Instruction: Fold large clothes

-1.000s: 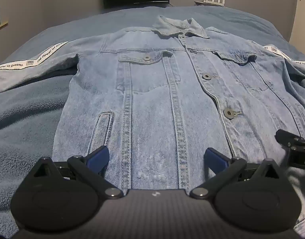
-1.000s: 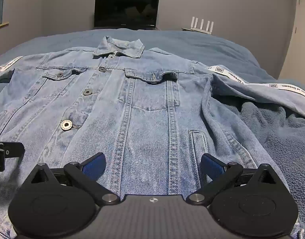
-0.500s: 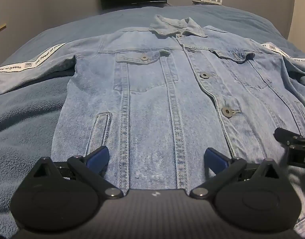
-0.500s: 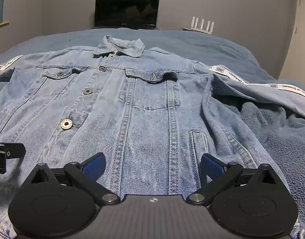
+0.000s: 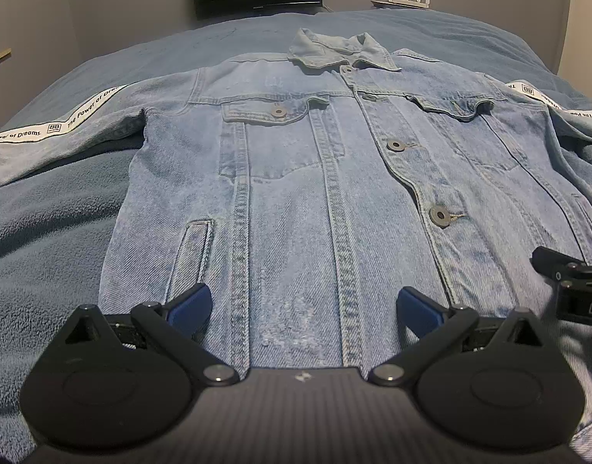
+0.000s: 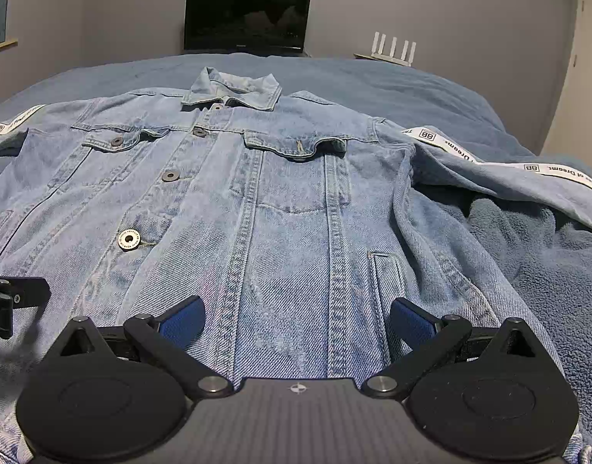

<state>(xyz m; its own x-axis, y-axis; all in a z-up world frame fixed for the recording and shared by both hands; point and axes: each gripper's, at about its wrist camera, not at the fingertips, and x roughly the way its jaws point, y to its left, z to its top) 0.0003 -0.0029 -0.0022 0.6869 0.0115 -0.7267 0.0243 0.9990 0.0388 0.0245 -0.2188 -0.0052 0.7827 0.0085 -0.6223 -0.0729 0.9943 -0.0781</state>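
Each handheld tool shows the same build from its own camera. The left gripper (image 5: 303, 308) has two matte black arms that fan out from silver pivot screws, and each arm ends in a blue pad (image 5: 189, 305). Behind the arms sit two round black discs with a faint raised oval, joined by a ribbed dark grey plate bearing a small white mark. The right gripper (image 6: 296, 314) looks alike, with blue pads (image 6: 411, 320) and a small crosshair mark on its plate. In the left view its black side shows white letters, partly cut off.
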